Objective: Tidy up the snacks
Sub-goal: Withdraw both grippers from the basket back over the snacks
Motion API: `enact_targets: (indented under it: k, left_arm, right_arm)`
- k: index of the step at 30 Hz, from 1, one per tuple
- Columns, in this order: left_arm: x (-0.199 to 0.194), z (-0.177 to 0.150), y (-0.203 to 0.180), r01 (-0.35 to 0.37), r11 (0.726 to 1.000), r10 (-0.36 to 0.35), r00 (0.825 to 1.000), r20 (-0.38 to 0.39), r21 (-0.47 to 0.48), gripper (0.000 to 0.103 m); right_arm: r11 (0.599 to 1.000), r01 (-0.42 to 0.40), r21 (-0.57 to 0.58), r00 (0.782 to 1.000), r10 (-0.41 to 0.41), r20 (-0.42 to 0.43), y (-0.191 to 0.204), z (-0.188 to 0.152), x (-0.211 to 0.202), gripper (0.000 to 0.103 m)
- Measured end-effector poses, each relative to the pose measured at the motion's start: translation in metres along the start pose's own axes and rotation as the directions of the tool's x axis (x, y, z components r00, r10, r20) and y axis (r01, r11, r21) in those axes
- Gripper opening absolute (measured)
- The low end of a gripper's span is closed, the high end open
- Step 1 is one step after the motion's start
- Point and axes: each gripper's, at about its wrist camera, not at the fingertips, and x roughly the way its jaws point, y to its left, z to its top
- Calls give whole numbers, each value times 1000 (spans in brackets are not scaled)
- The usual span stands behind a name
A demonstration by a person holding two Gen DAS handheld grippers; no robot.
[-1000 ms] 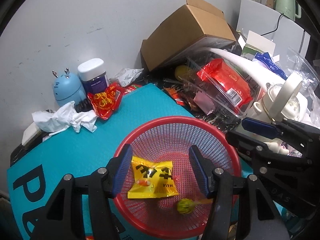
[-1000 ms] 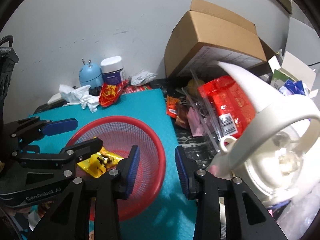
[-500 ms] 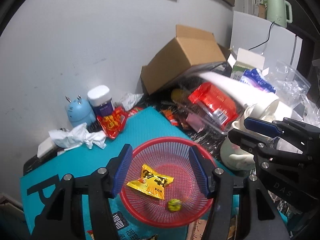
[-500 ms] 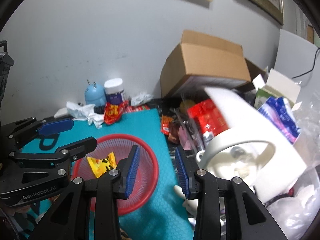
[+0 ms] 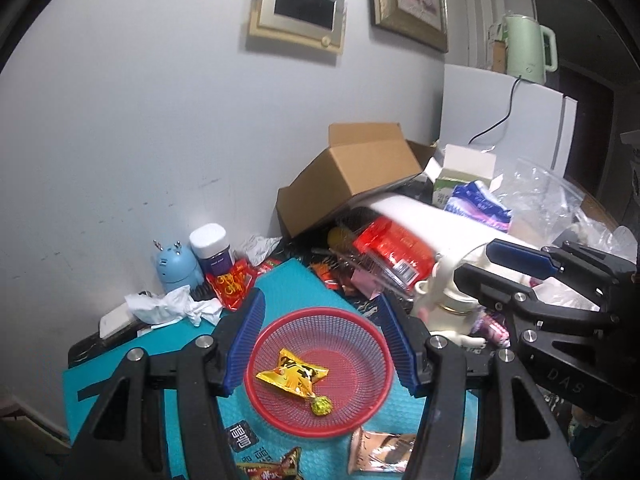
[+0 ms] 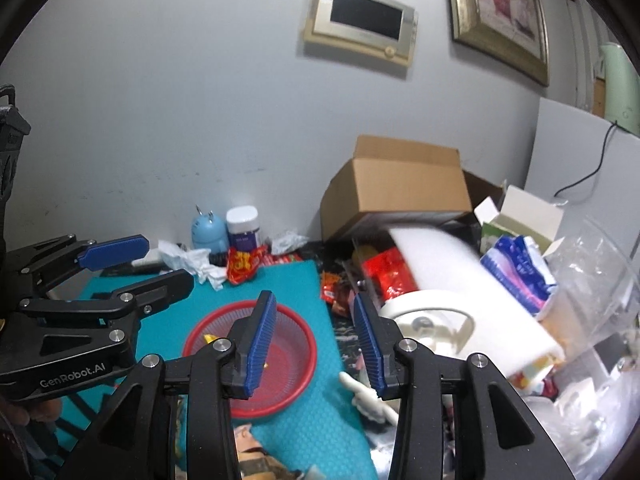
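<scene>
Both tools had risen since a second earlier, so the basket looked smaller and the wall panel and picture frame had come into view. The left tool stood spread with nothing between its ribbed blue pads, high over the basket. The right tool, also empty, was opening, its gap wider than before. The round red mesh basket sat on the teal bubble-textured mat on the surface. In it lay a crinkled yellow packet and, touching its near corner, a small green-yellow ball-shaped sweet. More foil packets lay on the mat near the basket. A creased red packet lay at the mat's far-left edge.
</scene>
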Motion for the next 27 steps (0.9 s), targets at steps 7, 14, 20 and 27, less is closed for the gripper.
enact_targets:
  k: [7,14,20,27]
  left_arm:
    - [-38,-1,-13,-1,1000,1,999,51,11,58]
    - [-73,-9,-24,-4,1000,3,995,100,13,71]
    - [-97,-22,-32,8,1000,-10,993,116,17,71]
    - [-116,-42,-36,50,999,-48,993,109,-10,74]
  right_arm:
    - [1000,2,-19,998,-1,62,5,-1,-41,50]
    - [999,9,-31,995,-6,99,11,-12,-75,55]
    - [999,10,-33,991,-5,131,15,-25,-103,63]
    - [999,13,-49,990,-6,144,20,-46,-130,69]
